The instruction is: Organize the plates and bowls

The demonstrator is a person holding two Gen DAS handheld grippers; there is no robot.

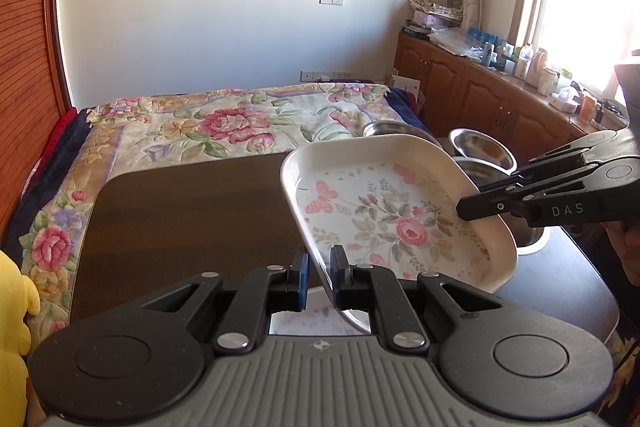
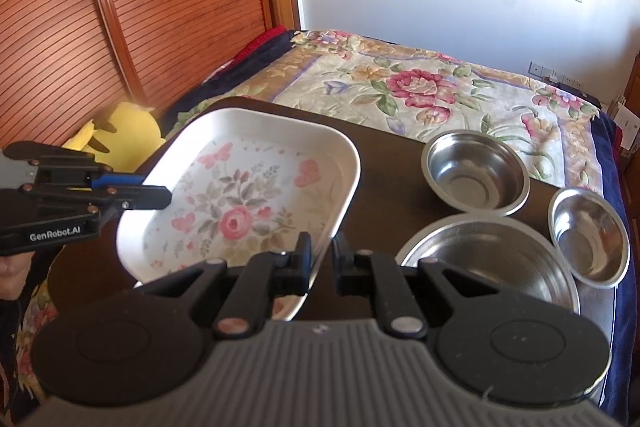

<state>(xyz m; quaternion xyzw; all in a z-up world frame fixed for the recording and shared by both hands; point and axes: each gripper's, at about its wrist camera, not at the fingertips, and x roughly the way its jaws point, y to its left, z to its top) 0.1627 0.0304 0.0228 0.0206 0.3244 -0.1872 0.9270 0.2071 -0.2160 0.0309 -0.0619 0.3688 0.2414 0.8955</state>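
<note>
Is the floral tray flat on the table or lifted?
Lifted and tilted. The floral tray has each rim between a gripper's fingers, left gripper and right gripper, and its underside shows above the table.

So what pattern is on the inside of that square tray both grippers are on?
Pink roses and butterflies on the white square tray; clearest in the right wrist view.

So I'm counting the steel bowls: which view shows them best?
The right wrist view: all three steel bowls sit unobstructed. In the left wrist view the floral tray hides most of them.
</note>
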